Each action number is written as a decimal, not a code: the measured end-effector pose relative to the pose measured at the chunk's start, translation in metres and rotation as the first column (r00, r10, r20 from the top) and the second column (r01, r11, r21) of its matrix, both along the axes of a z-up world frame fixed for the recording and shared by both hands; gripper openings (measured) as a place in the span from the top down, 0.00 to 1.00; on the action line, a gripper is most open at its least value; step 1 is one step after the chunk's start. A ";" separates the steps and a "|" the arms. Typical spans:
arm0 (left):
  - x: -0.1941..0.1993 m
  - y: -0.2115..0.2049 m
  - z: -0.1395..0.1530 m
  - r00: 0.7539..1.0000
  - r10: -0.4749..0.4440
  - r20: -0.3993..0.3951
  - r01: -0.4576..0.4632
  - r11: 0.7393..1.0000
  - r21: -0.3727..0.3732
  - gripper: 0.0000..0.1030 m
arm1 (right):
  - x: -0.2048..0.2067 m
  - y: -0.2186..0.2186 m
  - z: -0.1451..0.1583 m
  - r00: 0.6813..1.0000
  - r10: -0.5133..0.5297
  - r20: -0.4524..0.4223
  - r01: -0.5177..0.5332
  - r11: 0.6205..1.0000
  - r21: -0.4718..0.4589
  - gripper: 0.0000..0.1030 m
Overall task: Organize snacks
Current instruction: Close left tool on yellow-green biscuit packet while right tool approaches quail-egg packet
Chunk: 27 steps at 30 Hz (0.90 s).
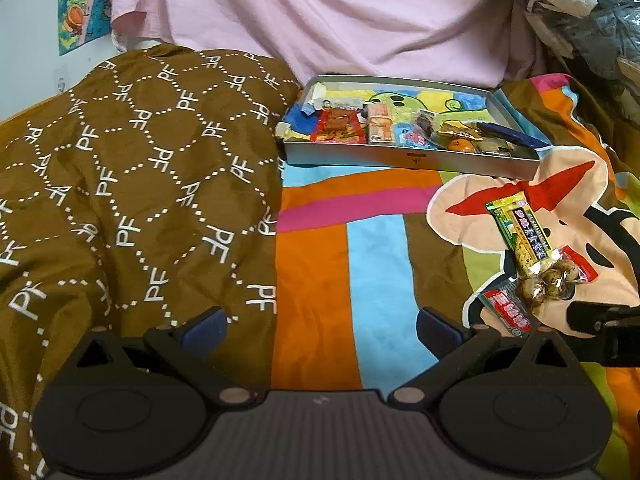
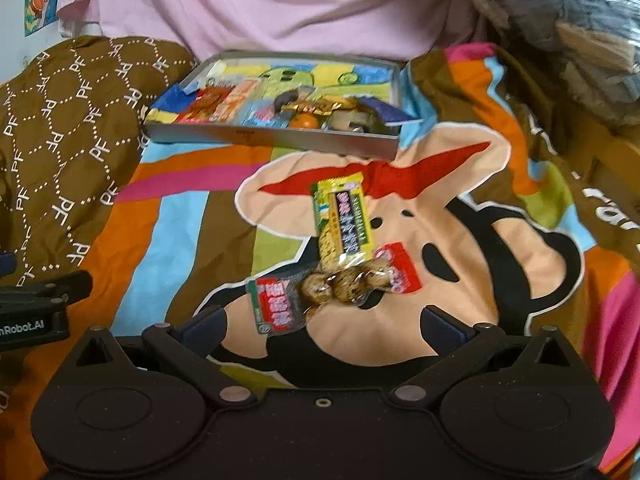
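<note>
Right now two snack packs lie loose on the colourful cartoon blanket (image 2: 180, 240), touching each other: a yellow-green bar wrapper (image 2: 343, 216) lying lengthwise, and across its near end a clear packet of speckled eggs (image 2: 344, 284) with red labels at both ends. Beyond them, toward the blanket's far edge, sits a shallow grey tray (image 2: 276, 136) already crowded with other snacks along its near wall, among them a small orange fruit (image 2: 303, 121). The right gripper (image 2: 324, 326) hangs just short of the egg packet with its fingers spread wide, holding nothing. The left gripper (image 1: 322, 326) is likewise spread and empty, off to the left over the blanket's striped part, beside a brown patterned cloth (image 1: 132, 184). Pink fabric (image 1: 320, 12) rises behind the tray.
</note>
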<state>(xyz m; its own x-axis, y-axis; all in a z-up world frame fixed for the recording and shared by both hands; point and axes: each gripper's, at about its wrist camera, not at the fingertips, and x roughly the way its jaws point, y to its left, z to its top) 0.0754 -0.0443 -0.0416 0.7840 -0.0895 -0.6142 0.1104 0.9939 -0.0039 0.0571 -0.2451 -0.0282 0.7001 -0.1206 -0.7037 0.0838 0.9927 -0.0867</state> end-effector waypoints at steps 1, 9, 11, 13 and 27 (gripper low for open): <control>0.002 -0.002 -0.001 1.000 -0.005 0.000 0.005 1.000 0.001 0.00 | 0.001 0.000 -0.001 1.000 0.000 -0.004 0.000 1.000 0.003 0.01; 0.011 -0.009 -0.005 1.000 -0.023 0.002 0.023 1.000 0.005 0.00 | 0.014 -0.013 0.002 1.000 -0.009 -0.008 0.010 1.000 0.029 0.01; 0.014 -0.012 -0.007 1.000 -0.030 0.004 0.030 1.000 0.005 0.00 | 0.020 -0.017 0.005 1.000 -0.002 -0.003 0.002 1.000 0.014 0.01; 0.017 -0.014 -0.008 0.999 -0.041 0.009 0.041 0.999 0.005 0.00 | 0.026 -0.022 0.007 1.000 0.006 0.000 -0.006 1.000 -0.006 0.01; 0.030 -0.042 -0.023 0.985 -0.169 0.017 0.169 0.986 -0.004 0.00 | 0.068 -0.074 -0.013 0.992 0.025 -0.126 -0.011 0.993 0.114 0.01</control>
